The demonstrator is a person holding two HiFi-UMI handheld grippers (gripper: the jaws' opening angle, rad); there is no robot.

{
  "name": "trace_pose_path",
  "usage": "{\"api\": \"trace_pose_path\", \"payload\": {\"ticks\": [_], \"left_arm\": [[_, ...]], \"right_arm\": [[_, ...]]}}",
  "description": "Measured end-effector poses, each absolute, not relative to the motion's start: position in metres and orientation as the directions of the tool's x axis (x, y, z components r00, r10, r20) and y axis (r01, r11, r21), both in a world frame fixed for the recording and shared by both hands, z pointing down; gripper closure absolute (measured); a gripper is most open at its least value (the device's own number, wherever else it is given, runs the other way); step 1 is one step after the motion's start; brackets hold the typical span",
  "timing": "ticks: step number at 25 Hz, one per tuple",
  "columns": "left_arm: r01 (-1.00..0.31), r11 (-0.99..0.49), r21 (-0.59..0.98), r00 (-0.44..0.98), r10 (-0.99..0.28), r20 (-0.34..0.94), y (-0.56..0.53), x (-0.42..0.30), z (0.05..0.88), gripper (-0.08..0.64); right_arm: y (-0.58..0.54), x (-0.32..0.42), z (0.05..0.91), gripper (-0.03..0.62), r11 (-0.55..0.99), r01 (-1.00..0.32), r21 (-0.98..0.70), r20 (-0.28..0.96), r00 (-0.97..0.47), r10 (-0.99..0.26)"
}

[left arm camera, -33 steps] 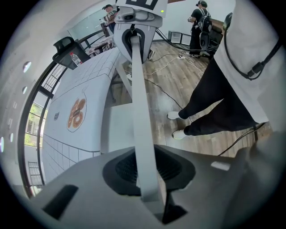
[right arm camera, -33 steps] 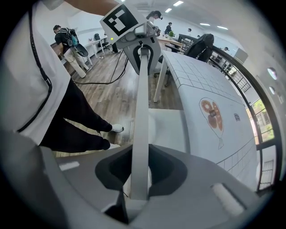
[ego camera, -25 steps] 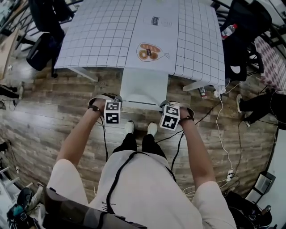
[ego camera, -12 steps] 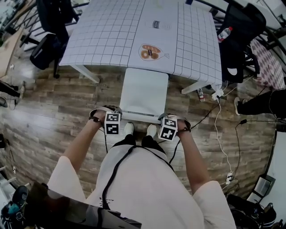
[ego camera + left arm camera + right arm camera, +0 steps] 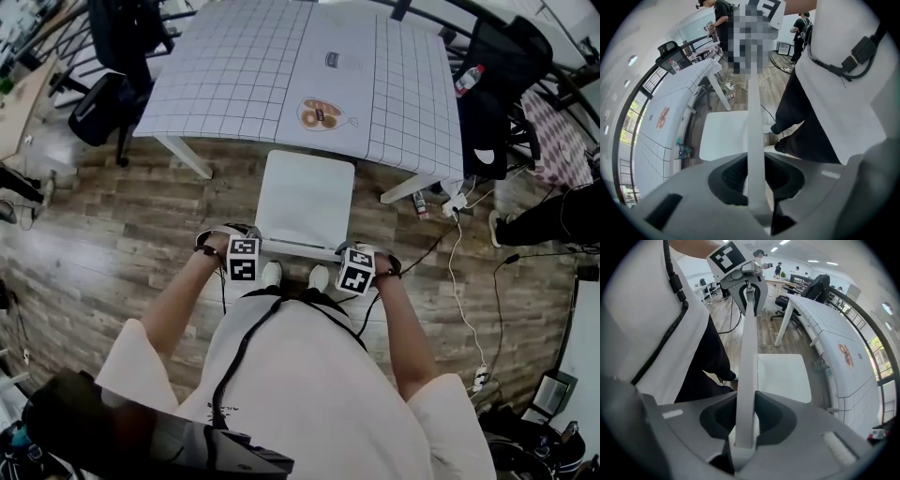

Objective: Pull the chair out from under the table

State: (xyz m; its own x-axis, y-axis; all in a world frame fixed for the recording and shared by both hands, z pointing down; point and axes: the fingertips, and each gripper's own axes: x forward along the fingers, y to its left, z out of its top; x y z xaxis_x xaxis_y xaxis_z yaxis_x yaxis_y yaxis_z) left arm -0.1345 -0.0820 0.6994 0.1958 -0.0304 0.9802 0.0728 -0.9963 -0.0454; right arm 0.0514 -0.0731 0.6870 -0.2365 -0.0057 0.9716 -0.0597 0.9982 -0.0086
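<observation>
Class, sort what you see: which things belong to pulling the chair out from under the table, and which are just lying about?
In the job: white chair; table; left gripper and right gripper, both shut on the backrest.

Lying about: water bottle; black office chair; doughnut picture.

White chair (image 5: pixel 305 197) stands upright, seat just outside the gridded table (image 5: pixel 234 75).

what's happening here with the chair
A person stands behind a white square-seated chair, with the left hand-held gripper and the right hand-held gripper each clamped on its top backrest rail. The chair's seat lies almost wholly out from under the white grid-patterned table, its far edge near the table's near edge.
</observation>
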Motion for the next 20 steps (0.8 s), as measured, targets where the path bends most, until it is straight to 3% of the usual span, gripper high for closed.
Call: {"api": "trace_pose_path", "payload": {"ticks": [11,16,20], "left_arm": [[0.097,-0.990,-0.103,0.247,-0.076,0.966,-0.081,-0.135,0.691,0.467],[0.050,-0.987,-0.154,0.348,-0.127,0.929,-0.094,-0.138,0.681,0.371],[0.057,-0.988,-0.145,0.391,-0.111,0.914,-0.098,-0.141,0.679,0.358]], "right_arm": [[-0.071,0.052,0.685,0.500,0.991,-0.133,0.018,0.973,-0.226,-0.048],[-0.081,0.049,0.677,0.449,0.973,-0.219,0.071,0.965,-0.232,-0.123],[-0.087,0.048,0.677,0.426,0.962,-0.253,0.101,0.966,-0.206,-0.156]]}}
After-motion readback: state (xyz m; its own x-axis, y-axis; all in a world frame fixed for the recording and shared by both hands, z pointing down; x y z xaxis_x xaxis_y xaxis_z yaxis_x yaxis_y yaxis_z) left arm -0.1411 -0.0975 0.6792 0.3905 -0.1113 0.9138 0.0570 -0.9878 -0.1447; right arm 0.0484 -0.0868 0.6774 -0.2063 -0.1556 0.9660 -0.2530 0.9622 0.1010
